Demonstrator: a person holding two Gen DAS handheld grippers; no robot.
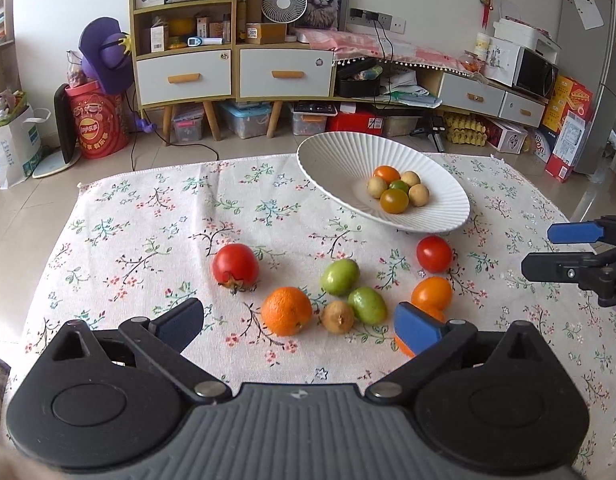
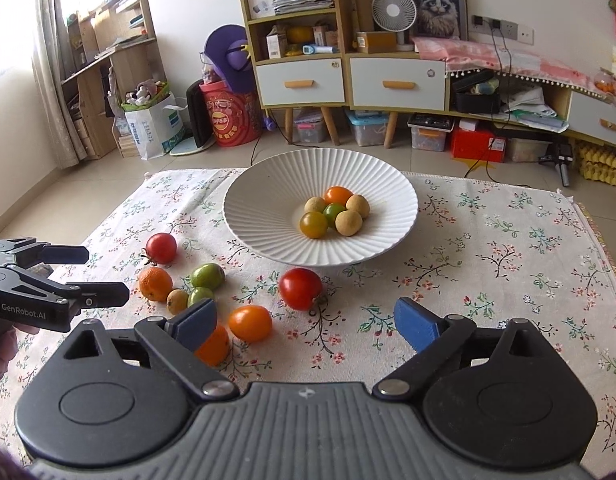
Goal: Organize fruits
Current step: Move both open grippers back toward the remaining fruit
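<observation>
Roughly halfway: six small fruits sit in the ribbed white bowl [image 2: 268, 200] toward the table's far edge, while eight more, among them a red tomato [image 1: 234, 266] and an orange [image 1: 286, 311], wait on the floral tablecloth [image 1: 148, 216] before the left gripper [image 1: 300, 320] and right gripper [image 2: 308, 320], both spread wide and empty.

Even, soft daylight, blown-out glare at the curtained window [image 2: 64, 4] far left, faint shadows cast under the fruit, sharp centre focus, strong fisheye bending at edges, blurred near corners.
</observation>
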